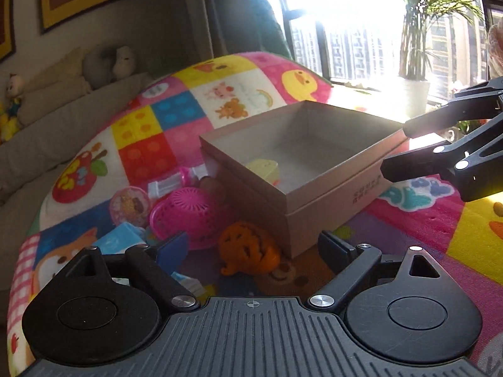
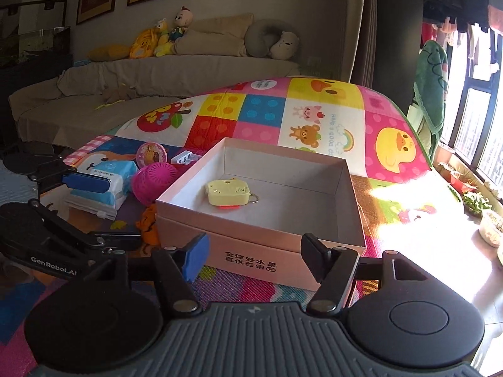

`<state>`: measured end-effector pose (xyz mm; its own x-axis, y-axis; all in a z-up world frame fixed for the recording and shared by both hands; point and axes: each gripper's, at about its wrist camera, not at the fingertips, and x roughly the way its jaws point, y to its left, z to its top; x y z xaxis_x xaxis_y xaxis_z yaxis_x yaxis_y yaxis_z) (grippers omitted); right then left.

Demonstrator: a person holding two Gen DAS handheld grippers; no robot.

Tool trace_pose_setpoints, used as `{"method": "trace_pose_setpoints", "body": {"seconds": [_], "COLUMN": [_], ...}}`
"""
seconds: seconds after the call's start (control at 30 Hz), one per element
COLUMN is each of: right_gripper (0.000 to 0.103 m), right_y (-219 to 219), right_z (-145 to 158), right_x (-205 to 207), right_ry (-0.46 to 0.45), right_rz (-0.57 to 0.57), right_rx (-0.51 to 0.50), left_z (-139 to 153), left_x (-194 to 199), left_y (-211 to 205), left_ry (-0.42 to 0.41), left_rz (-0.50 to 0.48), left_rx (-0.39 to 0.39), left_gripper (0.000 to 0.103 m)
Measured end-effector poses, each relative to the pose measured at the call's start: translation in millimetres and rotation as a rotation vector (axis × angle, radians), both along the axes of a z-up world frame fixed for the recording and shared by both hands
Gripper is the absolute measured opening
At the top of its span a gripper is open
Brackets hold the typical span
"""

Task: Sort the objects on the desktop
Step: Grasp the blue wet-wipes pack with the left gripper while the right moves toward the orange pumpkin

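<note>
A cardboard box (image 2: 257, 260) stands open on the colourful play mat (image 2: 330, 119); it also shows in the left wrist view (image 1: 327, 201). A pale yellow toy with a key ring (image 2: 228, 192) lies inside it, seen too in the left wrist view (image 1: 264, 169). Left of the box lie an orange pumpkin toy (image 1: 248, 248), a pink basket (image 1: 188, 210), a round pink toy (image 1: 130, 205), a tissue pack (image 2: 105, 182) and a small white-pink piece (image 1: 176, 182). My left gripper (image 1: 251, 248) is open above the pumpkin. My right gripper (image 2: 254, 254) is open at the box's near wall.
A beige sofa (image 2: 157, 75) with plush toys and cushions lies beyond the mat. Bright windows (image 1: 361, 31) and potted plants (image 1: 418, 72) stand on the far side. The right gripper's fingers (image 1: 418, 166) reach in over the box's right corner in the left wrist view.
</note>
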<state>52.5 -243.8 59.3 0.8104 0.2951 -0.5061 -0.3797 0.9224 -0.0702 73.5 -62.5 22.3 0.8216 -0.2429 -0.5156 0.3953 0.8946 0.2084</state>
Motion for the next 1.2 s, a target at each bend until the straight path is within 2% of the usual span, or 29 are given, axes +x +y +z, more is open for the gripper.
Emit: {"method": "trace_pose_setpoints", "body": {"seconds": [0.07, 0.13, 0.2, 0.27, 0.33, 0.4, 0.5, 0.63, 0.73, 0.8, 0.9, 0.93, 1.0, 1.07, 1.1, 1.17, 1.2], "right_gripper": [0.069, 0.081, 0.084, 0.087, 0.095, 0.101, 0.101, 0.102, 0.103, 0.103, 0.103, 0.103, 0.103, 0.103, 0.103, 0.095, 0.087], "right_y": [2, 2, 1, -3, -13, -31, -58, -72, -63, -51, -36, -29, -16, 2, 13, 36, 52], "right_z": [4, 6, 5, 3, 1, 1, -6, -22, -30, -29, -30, -28, -20, -10, -7, -9, -14], "right_x": [-8, -14, -19, -21, -15, 3, 41, 85, 106, 107, 104, 99, 80, 55, 43, 28, 23], "right_ry": [-0.009, -0.016, -0.02, -0.023, -0.02, 0.008, 0.08, 0.154, 0.215, 0.198, 0.221, 0.209, 0.109, 0.018, 0.004, 0.028, 0.053], "right_rz": [0.011, 0.014, 0.014, 0.001, -0.039, -0.118, -0.255, -0.324, -0.282, -0.293, -0.189, -0.172, -0.179, -0.09, -0.02, 0.096, 0.153], "right_rx": [0.016, 0.03, 0.025, 0.016, 0.036, 0.11, 0.242, 0.35, 0.375, 0.346, 0.338, 0.324, 0.263, 0.192, 0.16, 0.098, 0.054], "left_z": [-7, -14, -19, -20, -18, -16, -14, -8, 1, 5, 7, 6, 5, 5, 4, 3, 2], "left_x": [12, 26, 34, 31, 22, 8, -17, -43, -52, -51, -46, -44, -43, -44, -44, -45, -46], "left_y": [-6, -10, -11, -9, -3, 5, 19, 41, 62, 75, 94, 98, 107, 116, 121, 130, 132], "left_ry": [0.006, 0.043, 0.086, 0.094, 0.114, 0.148, 0.202, 0.176, 0.127, 0.106, 0.112, 0.116, 0.112, 0.099, 0.096, 0.097, 0.102], "left_rz": [-0.041, -0.086, -0.133, -0.154, -0.18, -0.205, -0.23, -0.133, 0.003, 0.093, 0.205, 0.247, 0.326, 0.396, 0.426, 0.477, 0.491], "left_rx": [0.021, 0.028, 0.009, -0.015, -0.053, -0.106, -0.189, -0.228, -0.207, -0.197, -0.229, -0.234, -0.241, -0.26, -0.274, -0.317, -0.335], "left_gripper": [0.095, 0.095, 0.096, 0.097, 0.097, 0.098, 0.099, 0.1, 0.101, 0.101, 0.102, 0.102, 0.102, 0.102, 0.102, 0.102, 0.102]}}
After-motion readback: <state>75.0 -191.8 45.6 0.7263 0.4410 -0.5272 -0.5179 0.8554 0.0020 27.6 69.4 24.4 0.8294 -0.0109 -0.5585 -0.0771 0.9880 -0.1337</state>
